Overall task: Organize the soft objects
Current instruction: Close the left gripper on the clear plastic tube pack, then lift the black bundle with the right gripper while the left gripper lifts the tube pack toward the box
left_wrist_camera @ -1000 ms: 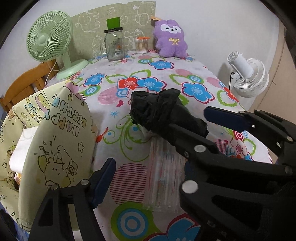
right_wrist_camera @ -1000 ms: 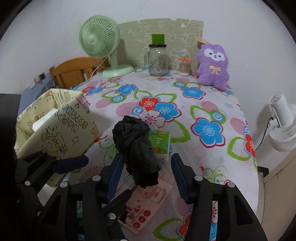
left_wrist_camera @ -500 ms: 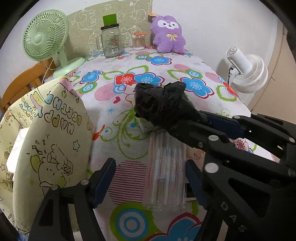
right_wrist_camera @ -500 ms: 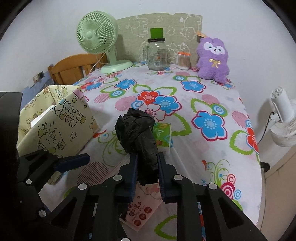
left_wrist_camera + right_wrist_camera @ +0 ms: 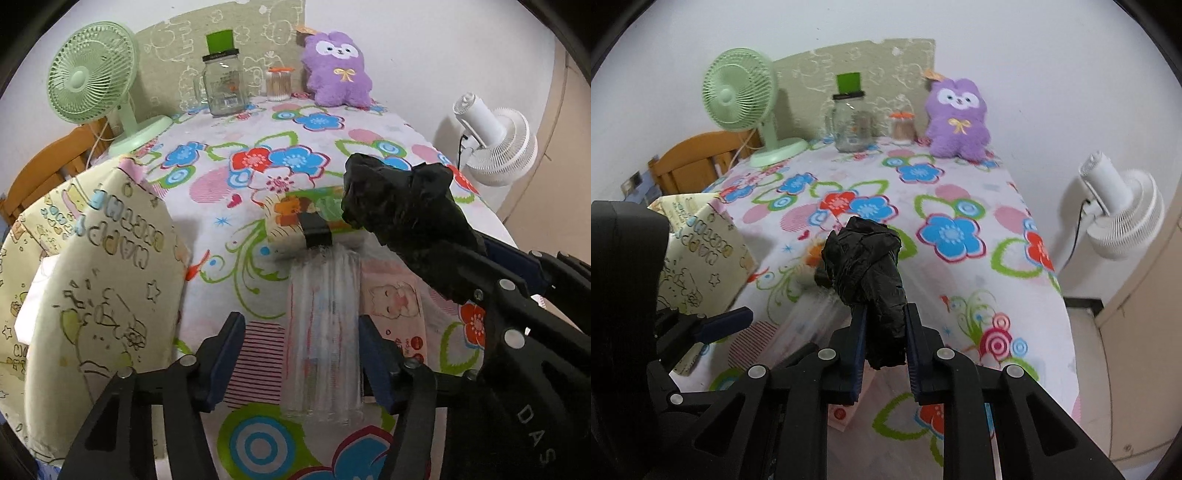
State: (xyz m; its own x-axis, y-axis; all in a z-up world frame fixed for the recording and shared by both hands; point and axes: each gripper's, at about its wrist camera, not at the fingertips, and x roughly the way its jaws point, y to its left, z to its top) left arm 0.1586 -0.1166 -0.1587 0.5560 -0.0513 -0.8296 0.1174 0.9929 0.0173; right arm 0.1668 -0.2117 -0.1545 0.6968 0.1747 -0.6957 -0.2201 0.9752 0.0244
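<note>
Right tool (image 5: 884, 332), open a second ago, now clamps the crumpled black bag (image 5: 868, 258); left tool (image 5: 299, 354) is closing around the clear packet (image 5: 323, 332), pads not touching.

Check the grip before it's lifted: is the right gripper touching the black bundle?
Touching. The right wrist view shows the right gripper with both pads pressed against the black bundle.

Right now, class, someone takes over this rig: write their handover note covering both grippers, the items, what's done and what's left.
Right gripper: shut on the black bag, lifted off the table.
Left gripper: jaws closing around the clear pack, which lies on the table; not gripped yet.
Pink pack lies beside it.
Fabric basket stands at the left.
Left: probably bag and packs into the basket.
</note>
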